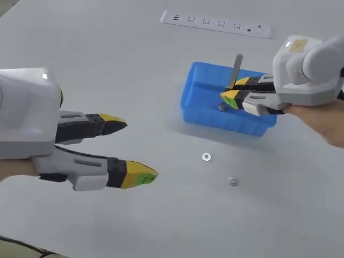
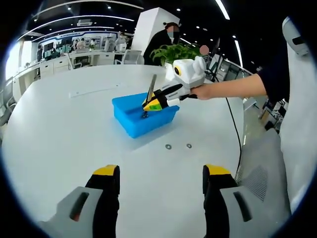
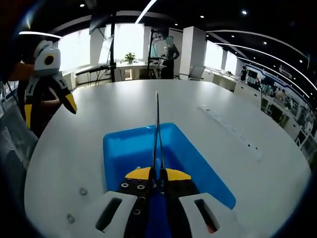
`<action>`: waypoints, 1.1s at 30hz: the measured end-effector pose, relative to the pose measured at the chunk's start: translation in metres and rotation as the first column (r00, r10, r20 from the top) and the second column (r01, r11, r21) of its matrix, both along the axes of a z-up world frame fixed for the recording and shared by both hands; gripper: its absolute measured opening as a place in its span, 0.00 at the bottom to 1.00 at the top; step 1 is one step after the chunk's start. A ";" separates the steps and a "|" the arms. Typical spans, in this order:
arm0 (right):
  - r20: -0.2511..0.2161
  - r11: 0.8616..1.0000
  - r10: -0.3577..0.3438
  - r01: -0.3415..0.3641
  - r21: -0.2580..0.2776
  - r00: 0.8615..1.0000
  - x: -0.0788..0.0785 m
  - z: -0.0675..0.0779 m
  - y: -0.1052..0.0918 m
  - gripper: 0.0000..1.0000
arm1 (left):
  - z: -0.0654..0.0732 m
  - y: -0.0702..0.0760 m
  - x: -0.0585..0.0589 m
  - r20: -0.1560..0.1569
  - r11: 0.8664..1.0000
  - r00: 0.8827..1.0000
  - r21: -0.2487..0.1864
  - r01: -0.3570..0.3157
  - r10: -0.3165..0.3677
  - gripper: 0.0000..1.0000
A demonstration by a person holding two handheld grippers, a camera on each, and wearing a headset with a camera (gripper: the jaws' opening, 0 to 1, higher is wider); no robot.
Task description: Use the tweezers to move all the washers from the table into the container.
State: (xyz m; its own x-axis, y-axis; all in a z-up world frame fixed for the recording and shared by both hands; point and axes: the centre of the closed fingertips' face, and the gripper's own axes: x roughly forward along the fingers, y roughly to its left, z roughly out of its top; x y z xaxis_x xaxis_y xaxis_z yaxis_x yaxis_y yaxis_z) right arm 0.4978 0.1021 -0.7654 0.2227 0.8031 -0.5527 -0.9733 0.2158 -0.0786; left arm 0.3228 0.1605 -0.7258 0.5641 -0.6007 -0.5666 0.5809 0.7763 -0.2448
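Left gripper: jaws spread wide, nothing between them. It hovers over the near-left part of the white table. From its own view bare tabletop runs open all the way ahead to the container.

Right gripper: jaws closed on the tweezers, seen clamped in its own view. The tweezers stand steeply. Their upper end rises above the blue container and their lower end reaches down inside it. A small grey round piece lies on the container floor just below the jaw tips; whether the tweezers touch it cannot be told.

Washers: two washers on the table, outside the container and in front of its near wall. One is nearer the wall, the other further out; they lie apart, with bare surface all round. They also show in the left gripper view and, and low left in the right gripper view and.

Edges: the container stands well in from every table edge. A white power strip lies beyond it, well apart. In the left gripper view the table's curved edge passes to the right of the washers. The left gripper stands far off across open table from the right one.

Writing: marks on the power strip are too small to read. The jaw tips are yellow with a green patch, which carries no lettering that can be made out.
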 end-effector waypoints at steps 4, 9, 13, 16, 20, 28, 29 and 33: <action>-0.001 1.000 0.003 -0.003 -0.003 1.000 -0.001 -0.002 0.000 0.09 | -0.001 -0.001 -0.002 -0.004 1.000 1.000 0.002 0.010 -0.010 0.73; -0.002 1.000 0.006 -0.006 -0.003 1.000 -0.001 -0.004 0.000 0.09 | -0.002 0.001 -0.003 -0.011 1.000 1.000 0.002 0.012 -0.012 0.73; 0.000 1.000 0.006 -0.006 0.009 1.000 -0.002 -0.004 0.000 0.10 | -0.004 0.002 -0.004 -0.016 1.000 1.000 0.005 0.012 -0.012 0.73; 0.000 1.000 0.004 -0.004 0.016 1.000 -0.002 -0.003 0.001 0.10 | -0.004 0.002 -0.005 -0.017 1.000 1.000 0.005 0.015 -0.015 0.73; -0.008 1.000 0.005 -0.005 0.025 1.000 -0.001 -0.005 0.001 0.10 | -0.005 0.000 -0.006 -0.022 1.000 1.000 0.007 0.021 -0.021 0.73; -0.006 1.000 0.001 -0.001 0.030 1.000 0.001 -0.003 0.000 0.10 | -0.005 0.000 -0.007 -0.021 1.000 1.000 0.004 0.020 -0.020 0.73; -0.005 1.000 0.000 0.000 0.030 1.000 0.002 -0.002 0.000 0.10 | -0.003 0.000 -0.007 -0.019 1.000 1.000 -0.003 0.024 -0.024 0.73; 0.010 0.999 -0.012 0.012 0.035 1.000 0.005 0.004 -0.001 0.10 | 0.000 0.000 -0.008 -0.025 0.999 0.999 -0.014 0.030 -0.031 0.76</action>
